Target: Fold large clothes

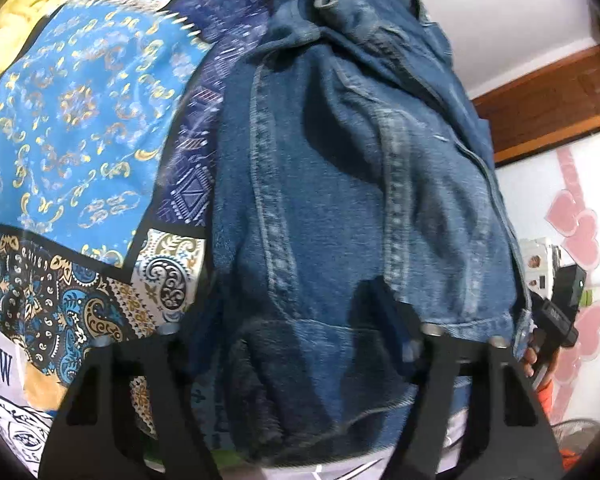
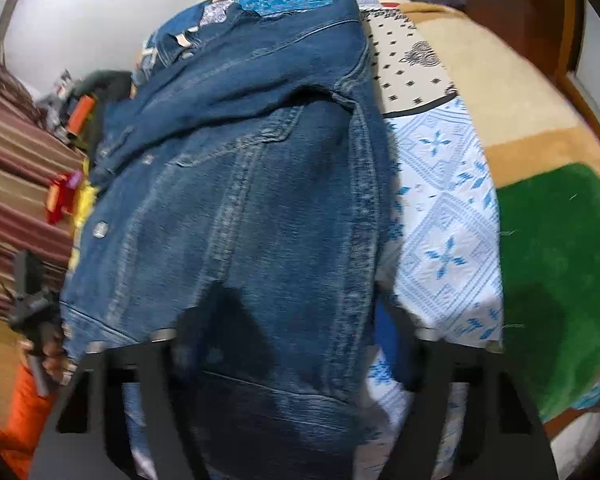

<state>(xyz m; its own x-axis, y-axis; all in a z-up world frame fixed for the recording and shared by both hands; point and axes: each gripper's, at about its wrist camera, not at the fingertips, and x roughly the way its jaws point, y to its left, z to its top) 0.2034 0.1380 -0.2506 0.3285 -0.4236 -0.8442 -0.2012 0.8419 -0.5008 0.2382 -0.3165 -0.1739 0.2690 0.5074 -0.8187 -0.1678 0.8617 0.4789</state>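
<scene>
A blue denim jacket (image 1: 340, 184) lies on a patterned bedspread (image 1: 80, 120), its hem toward me. My left gripper (image 1: 296, 320) stands open, its fingers (image 1: 432, 352) wide apart with the hem bunched between them. In the right wrist view the same jacket (image 2: 240, 200) fills the middle. My right gripper (image 2: 292, 336) is also open, its fingers (image 2: 156, 356) set either side of the hem; the fingertips are blurred. The other gripper and the hand on it show at the far right of the left view (image 1: 556, 320) and at the left of the right view (image 2: 36, 320).
The bedspread (image 2: 444, 216) is white and blue to the jacket's right, with a tan and green blanket (image 2: 556, 248) beyond it. A striped cloth (image 2: 16, 184) lies left. A white wall with pink hearts (image 1: 576, 232) and a wooden frame (image 1: 548, 100) stand at right.
</scene>
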